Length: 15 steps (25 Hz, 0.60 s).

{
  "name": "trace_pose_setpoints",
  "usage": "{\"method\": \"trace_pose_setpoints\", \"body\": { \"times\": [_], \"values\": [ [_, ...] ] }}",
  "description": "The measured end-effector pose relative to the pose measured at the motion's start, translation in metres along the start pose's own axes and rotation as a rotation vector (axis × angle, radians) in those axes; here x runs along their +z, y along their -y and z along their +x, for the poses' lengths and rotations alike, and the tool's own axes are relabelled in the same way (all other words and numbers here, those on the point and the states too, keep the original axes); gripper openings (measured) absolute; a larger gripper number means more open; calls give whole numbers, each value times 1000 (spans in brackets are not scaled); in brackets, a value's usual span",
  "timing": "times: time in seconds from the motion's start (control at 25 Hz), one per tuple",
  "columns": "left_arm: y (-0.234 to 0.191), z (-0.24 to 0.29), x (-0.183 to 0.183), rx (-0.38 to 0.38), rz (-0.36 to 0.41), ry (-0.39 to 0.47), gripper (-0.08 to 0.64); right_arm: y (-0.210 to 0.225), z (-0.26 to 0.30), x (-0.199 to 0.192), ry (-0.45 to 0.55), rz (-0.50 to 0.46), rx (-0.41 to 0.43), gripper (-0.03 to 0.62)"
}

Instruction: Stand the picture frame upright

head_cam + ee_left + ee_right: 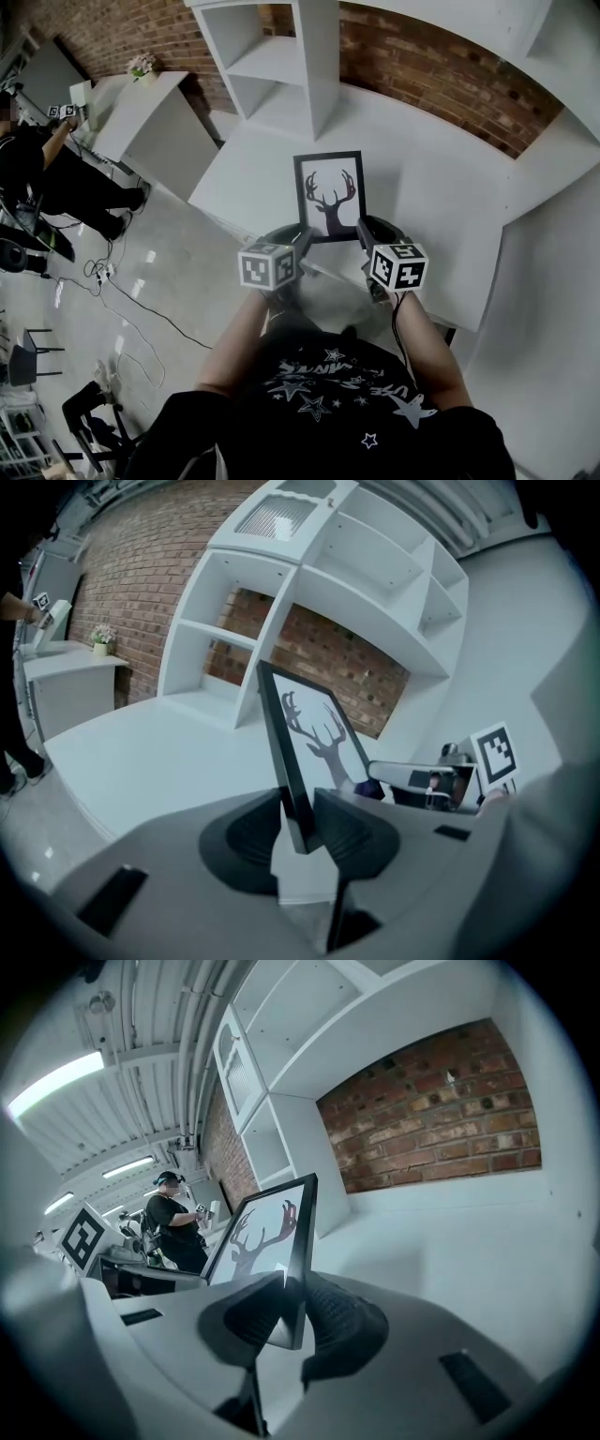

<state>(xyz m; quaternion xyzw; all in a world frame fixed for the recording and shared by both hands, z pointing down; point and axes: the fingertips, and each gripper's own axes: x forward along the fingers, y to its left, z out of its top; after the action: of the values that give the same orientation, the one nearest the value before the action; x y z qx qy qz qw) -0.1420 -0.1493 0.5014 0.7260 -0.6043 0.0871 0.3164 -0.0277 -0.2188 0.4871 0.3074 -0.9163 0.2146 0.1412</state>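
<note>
We had the picture frame (329, 195) clamped between both jaw pairs: left gripper (300, 829) on its left edge, right gripper (287, 1321) on its right, low down. It looked stiff, light, maybe glass-fronted, so the edges grip best.

A black short-sleeved T-shirt (328, 398) printed with white stars is worn. The left gripper (302, 231) and right gripper (362, 227) are each topped by 1 white cube with black square markers, the left cube (268, 266) and the right cube (399, 265). Grey housings and dark ribbed pads (349, 832) are seen.
</note>
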Motion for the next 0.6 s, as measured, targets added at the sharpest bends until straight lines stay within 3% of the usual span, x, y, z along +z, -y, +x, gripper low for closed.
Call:
{"method": "trace_pose_setpoints", "body": {
  "times": [0.6],
  "values": [
    [-105,43,90,-127,132,-7,117,-13,109,54,101,41,-144,80]
  ]
}}
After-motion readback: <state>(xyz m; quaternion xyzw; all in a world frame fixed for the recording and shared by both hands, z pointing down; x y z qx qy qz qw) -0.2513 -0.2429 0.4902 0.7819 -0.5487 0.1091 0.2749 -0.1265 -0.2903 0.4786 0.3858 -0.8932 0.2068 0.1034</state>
